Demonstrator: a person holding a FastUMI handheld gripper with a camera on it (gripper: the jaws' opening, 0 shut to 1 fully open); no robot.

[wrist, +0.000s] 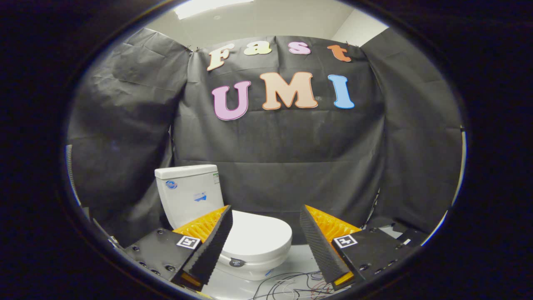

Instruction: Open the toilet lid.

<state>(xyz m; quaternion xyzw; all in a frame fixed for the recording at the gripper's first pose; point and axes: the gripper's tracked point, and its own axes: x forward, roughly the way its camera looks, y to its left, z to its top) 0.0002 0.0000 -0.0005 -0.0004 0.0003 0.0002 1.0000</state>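
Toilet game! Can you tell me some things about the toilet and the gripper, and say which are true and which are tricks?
1. The toilet lid is down. True.
2. The gripper is squeezing the lid. False: its fingers are open and touch nothing; the lid lies between and beyond them.
3. The tank stands behind the lid. True.
4. Loose wires lie on the floor in front of the toilet. True.
5. The tank has no cover on top. False: its cover is on.
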